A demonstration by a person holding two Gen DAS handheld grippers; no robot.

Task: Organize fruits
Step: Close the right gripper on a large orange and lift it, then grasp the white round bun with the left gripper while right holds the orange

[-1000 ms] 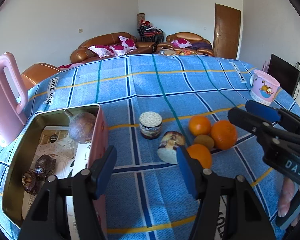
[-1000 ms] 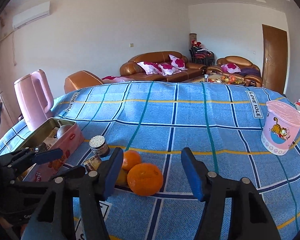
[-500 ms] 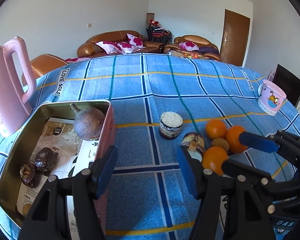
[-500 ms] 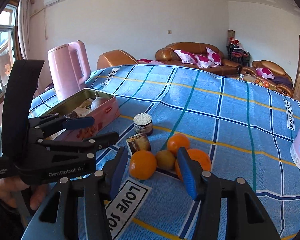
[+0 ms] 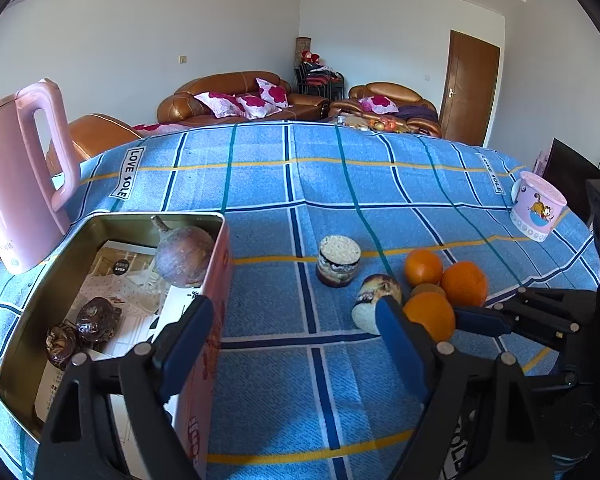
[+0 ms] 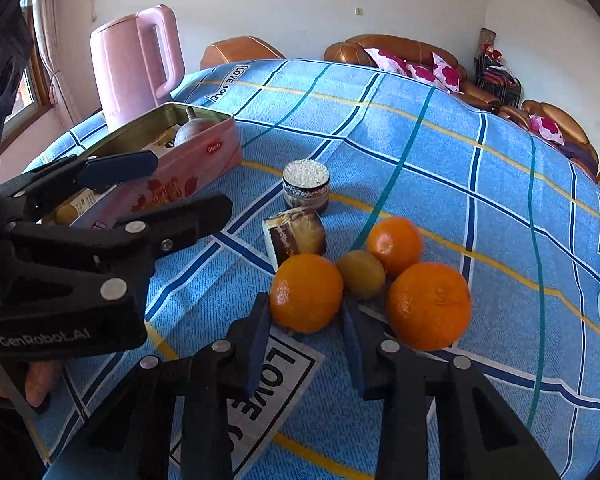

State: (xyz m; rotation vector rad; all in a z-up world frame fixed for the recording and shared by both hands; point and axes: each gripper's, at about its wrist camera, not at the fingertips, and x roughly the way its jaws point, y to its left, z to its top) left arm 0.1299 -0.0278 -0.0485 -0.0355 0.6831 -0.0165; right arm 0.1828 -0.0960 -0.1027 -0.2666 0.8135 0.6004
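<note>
Three oranges and a small greenish-brown fruit [image 6: 361,274] lie clustered on the blue checked cloth. My right gripper [image 6: 305,324] is open, its fingers on either side of the nearest orange [image 6: 306,293], low over the cloth. That orange also shows in the left wrist view [image 5: 430,316]. My left gripper [image 5: 290,334] is open and empty, hovering beside the open pink tin [image 5: 216,280], which holds a round brown fruit [image 5: 184,256] and dark wrinkled fruits [image 5: 96,318].
A small lidded jar [image 6: 306,186] and a tipped jar [image 6: 296,234] stand between tin and oranges. A pink kettle [image 5: 16,184] stands far left of the tin. A pink cartoon cup [image 5: 538,206] stands at the right edge.
My right gripper moved forward and down until its fingers flank the nearest orange. My left gripper drifted slightly; the view shifted a little left.
</note>
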